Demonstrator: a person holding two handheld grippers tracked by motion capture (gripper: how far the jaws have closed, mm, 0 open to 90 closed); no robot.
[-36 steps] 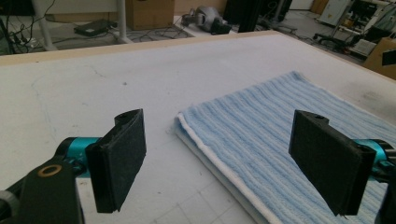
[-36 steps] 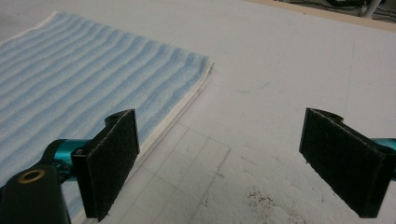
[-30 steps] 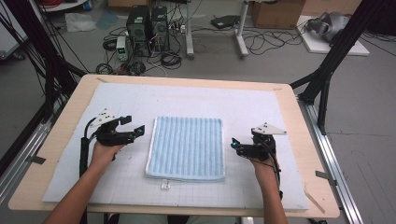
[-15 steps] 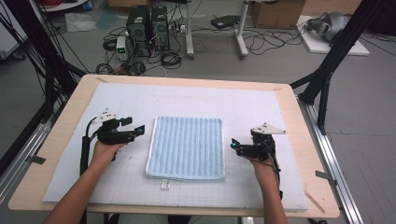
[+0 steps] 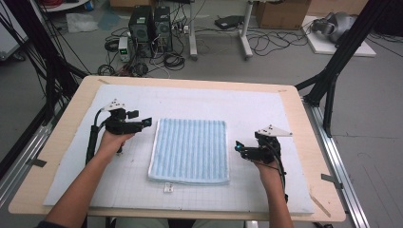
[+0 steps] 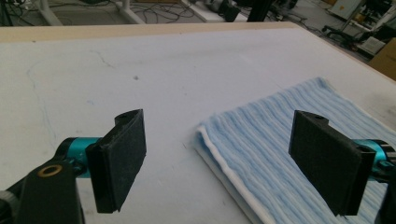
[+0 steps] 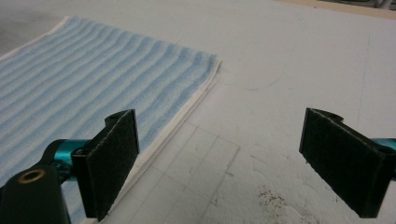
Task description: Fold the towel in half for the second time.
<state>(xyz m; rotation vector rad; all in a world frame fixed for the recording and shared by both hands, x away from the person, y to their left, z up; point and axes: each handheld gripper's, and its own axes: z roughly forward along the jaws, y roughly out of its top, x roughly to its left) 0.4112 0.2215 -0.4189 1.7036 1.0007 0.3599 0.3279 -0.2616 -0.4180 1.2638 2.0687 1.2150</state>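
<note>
Folded blue striped towel flat on the white mat at the middle of the wooden desk, stripes running away from the person, white hem along the edges, small white tag poking out at the near edge. Stacked layers visible along the side edges in both gripper views.

Left tool held in the left hand, just beside the towel's far left corner, jaws pointing toward it and spread wide, nothing between them. In the left gripper view, one black pad over bare mat, the other over the blue cloth, the towel's corner lying in the gap; contact with the cloth not clear.

Right tool held in the right hand, just beside the towel's right edge, about level with its middle, jaws likewise spread wide and empty. In the right gripper view, one pad above the towel's white hem, the other over the gridded mat; far right corner of the towel ahead. Brown specks on the mat between the pads.

Black cables trailing from both tools along the forearms. Beyond the desk, grey floor with a computer tower, tangled cables and a cardboard box.
</note>
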